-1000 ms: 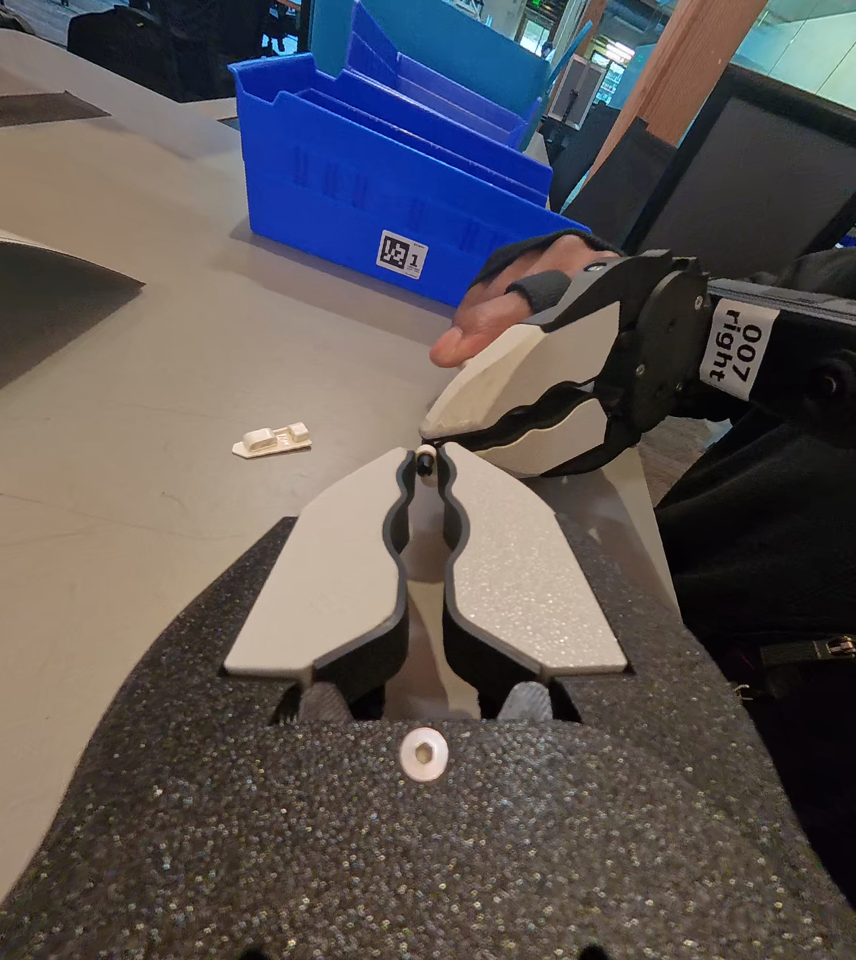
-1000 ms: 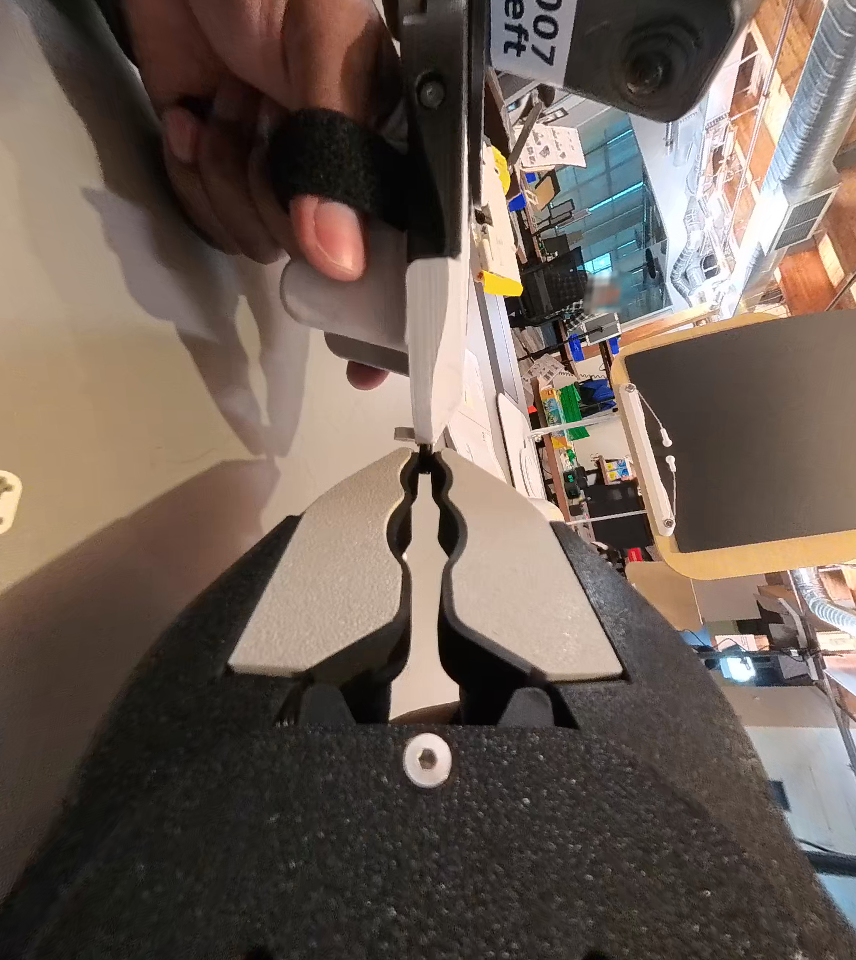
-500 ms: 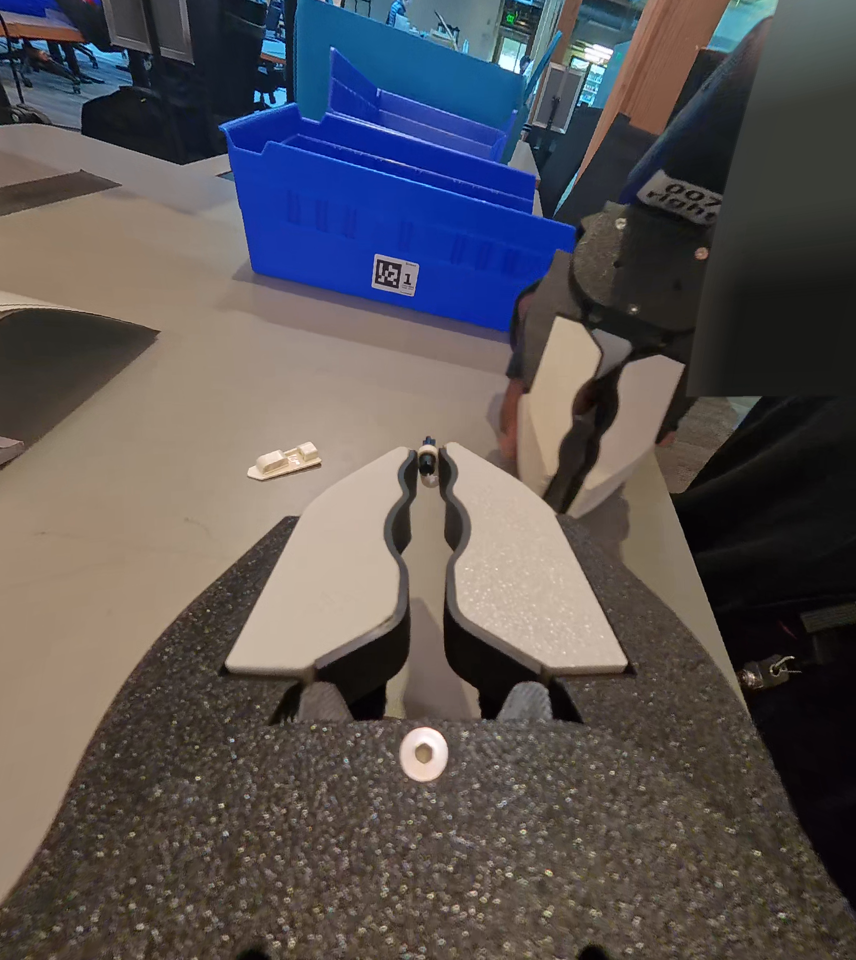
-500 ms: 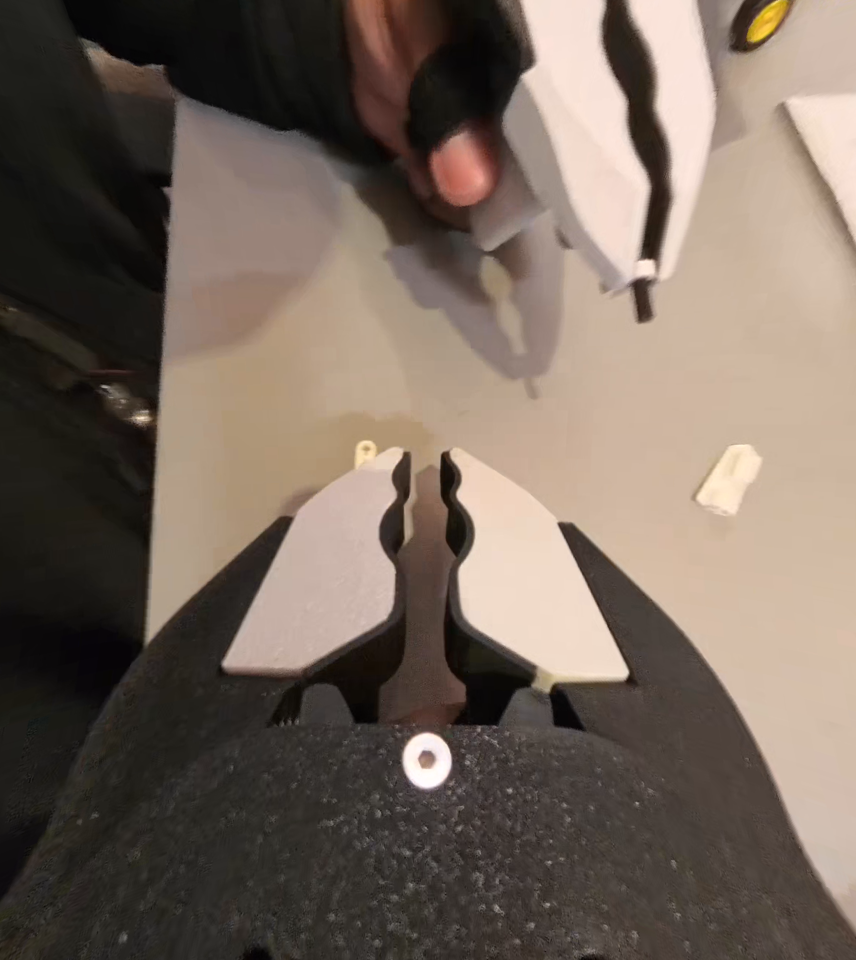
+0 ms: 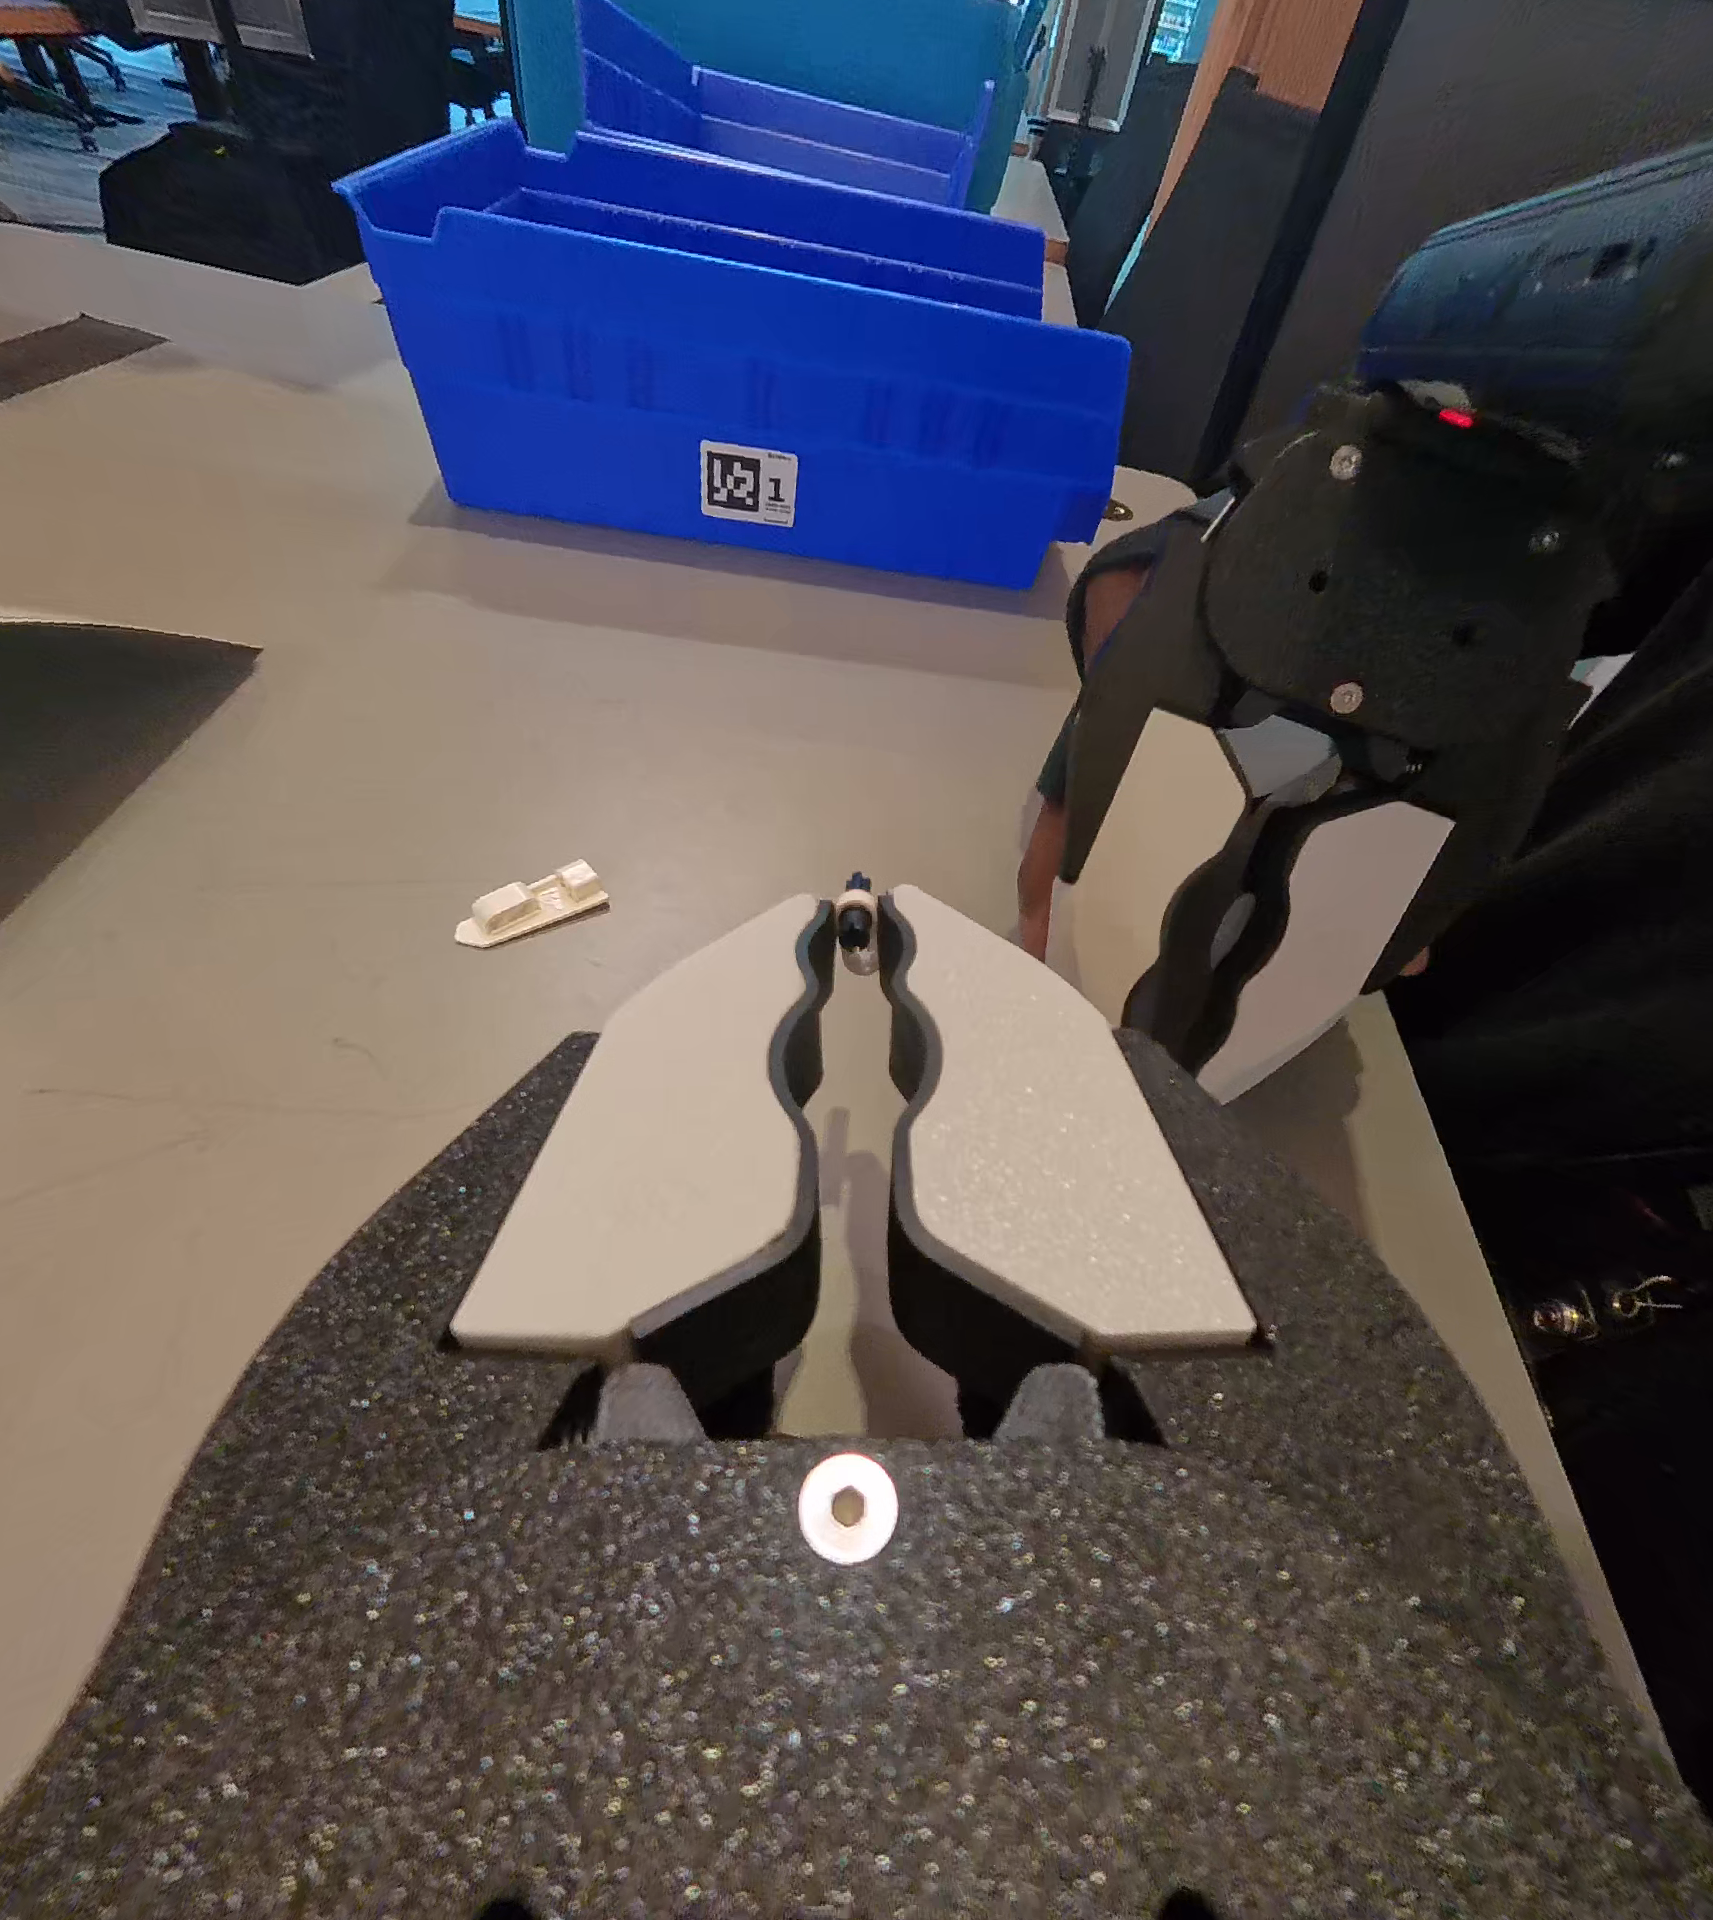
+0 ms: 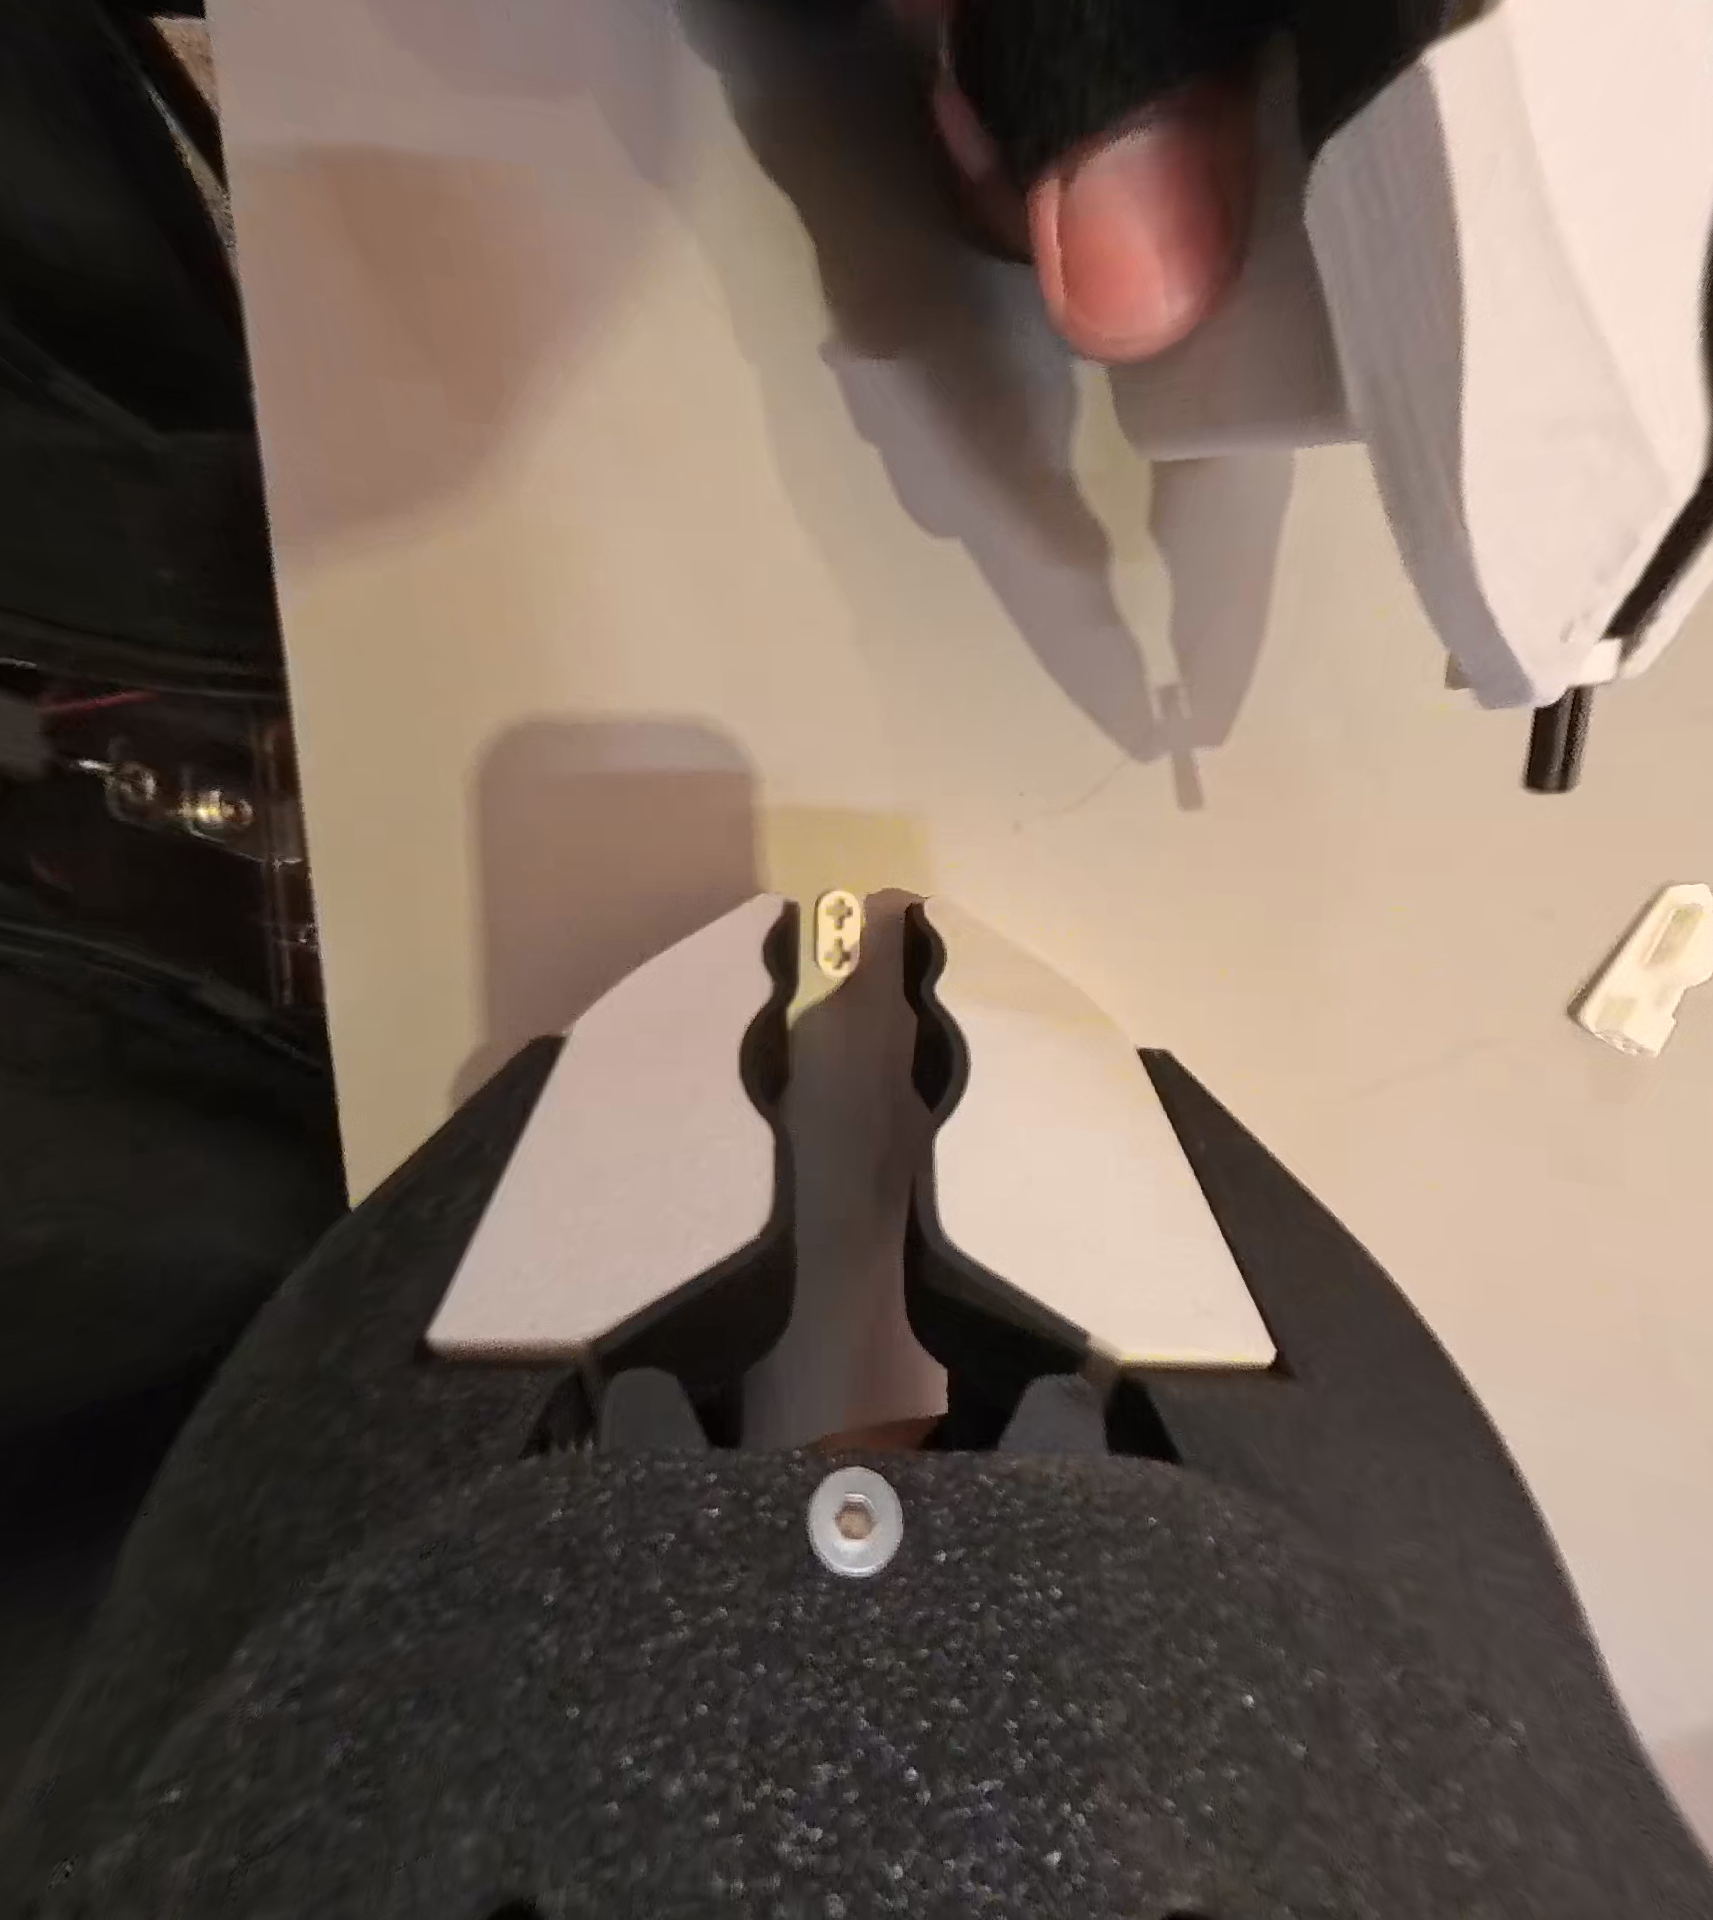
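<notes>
My left gripper [image 5: 857, 900] is shut on a small black pin with a white collar [image 5: 856, 923], held a little above the grey table [image 5: 416, 727]. The right wrist view shows that gripper [image 6: 1600, 675] at the upper right with the pin [image 6: 1558, 743] sticking out of its tips. My right gripper [image 6: 847, 909] is open and points down at the table. A small white oval plate with two cross-shaped holes [image 6: 839, 935] lies on the table between its fingertips, untouched. In the left wrist view the right gripper [image 5: 1184, 1039] hangs by the table's right edge.
A white clip piece [image 5: 532, 902] lies on the table left of my left gripper, and shows in the right wrist view [image 6: 1652, 971]. A blue bin [image 5: 727, 416] stands behind. A curled grey mat [image 5: 31, 727] lies at the left. A person's dark clothing [image 5: 1662, 1039] borders the right edge. The gap from one gripper's tips to the other's is roughly 9 centimeters. My left gripper's tips are some 11 centimeters from the white clip piece [image 5: 532, 902]. It turns up in the right wrist view [image 6: 1623, 970] as well.
My right gripper left the pin's tip, swung down to face the table and opened its jaws over the oval plate. My left gripper stayed shut on the pin.
</notes>
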### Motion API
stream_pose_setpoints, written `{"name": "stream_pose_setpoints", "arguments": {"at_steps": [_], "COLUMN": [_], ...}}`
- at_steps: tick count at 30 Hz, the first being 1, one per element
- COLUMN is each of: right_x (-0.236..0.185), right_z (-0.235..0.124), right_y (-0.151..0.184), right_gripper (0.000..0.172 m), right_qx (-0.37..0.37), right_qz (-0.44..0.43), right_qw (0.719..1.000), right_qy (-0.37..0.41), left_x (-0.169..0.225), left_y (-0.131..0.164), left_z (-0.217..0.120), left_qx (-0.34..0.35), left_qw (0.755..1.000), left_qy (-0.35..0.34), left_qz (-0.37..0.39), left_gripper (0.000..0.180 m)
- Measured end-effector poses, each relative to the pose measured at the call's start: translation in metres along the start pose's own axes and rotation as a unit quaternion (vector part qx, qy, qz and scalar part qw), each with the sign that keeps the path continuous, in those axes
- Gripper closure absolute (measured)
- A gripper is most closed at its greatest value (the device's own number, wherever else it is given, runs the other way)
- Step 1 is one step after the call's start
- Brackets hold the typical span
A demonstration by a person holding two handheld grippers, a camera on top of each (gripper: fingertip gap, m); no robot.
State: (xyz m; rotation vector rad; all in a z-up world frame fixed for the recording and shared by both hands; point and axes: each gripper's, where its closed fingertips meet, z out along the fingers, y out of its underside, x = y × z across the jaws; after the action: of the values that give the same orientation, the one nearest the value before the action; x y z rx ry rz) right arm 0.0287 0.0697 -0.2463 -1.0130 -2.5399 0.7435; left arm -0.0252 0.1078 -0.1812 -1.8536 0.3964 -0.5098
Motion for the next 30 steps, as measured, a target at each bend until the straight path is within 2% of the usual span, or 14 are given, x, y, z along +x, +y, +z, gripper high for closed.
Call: {"name": "stream_pose_setpoints", "arguments": {"at_steps": [2,7,10,12,14,17,23,30], "right_x": [0.000,0.014,0.045,0.067,0.083,0.096,0.112,0.114], "right_z": [0.001,0.000,-0.012,-0.030,-0.050,-0.067,-0.076,-0.077], "right_y": [0.001,0.002,-0.014,-0.035,-0.053,-0.069,-0.083,-0.088], "right_gripper": [0.164,0.165,0.165,0.165,0.165,0.165,0.165,0.165], "right_qx": [-0.006,0.007,0.109,0.226,0.335,0.432,0.525,0.544], "right_qz": [-0.004,0.005,0.054,0.117,0.170,0.208,0.283,0.306], "right_qw": [1.000,1.000,0.990,0.965,0.926,0.877,0.800,0.771], "right_qy": [0.002,0.030,0.069,0.068,0.048,0.015,-0.068,-0.125], "left_x": [0.001,0.000,-0.005,-0.008,-0.010,-0.014,-0.020,-0.023], "left_y": [0.001,-0.002,-0.012,-0.022,-0.032,-0.041,-0.048,-0.053], "left_z": [0.000,-0.002,-0.007,-0.013,-0.019,-0.024,-0.026,-0.029], "left_qx": [-0.003,0.010,0.043,0.081,0.121,0.157,0.196,0.221], "left_qw": [1.000,1.000,0.999,0.996,0.992,0.986,0.977,0.969], "left_qy": [0.001,0.000,-0.004,-0.004,-0.002,-0.010,-0.012,-0.006], "left_qz": [0.003,-0.001,-0.017,-0.033,-0.046,-0.057,-0.087,-0.106], "left_gripper": [0.173,0.173,0.173,0.173,0.173,0.173,0.173,0.173]}}
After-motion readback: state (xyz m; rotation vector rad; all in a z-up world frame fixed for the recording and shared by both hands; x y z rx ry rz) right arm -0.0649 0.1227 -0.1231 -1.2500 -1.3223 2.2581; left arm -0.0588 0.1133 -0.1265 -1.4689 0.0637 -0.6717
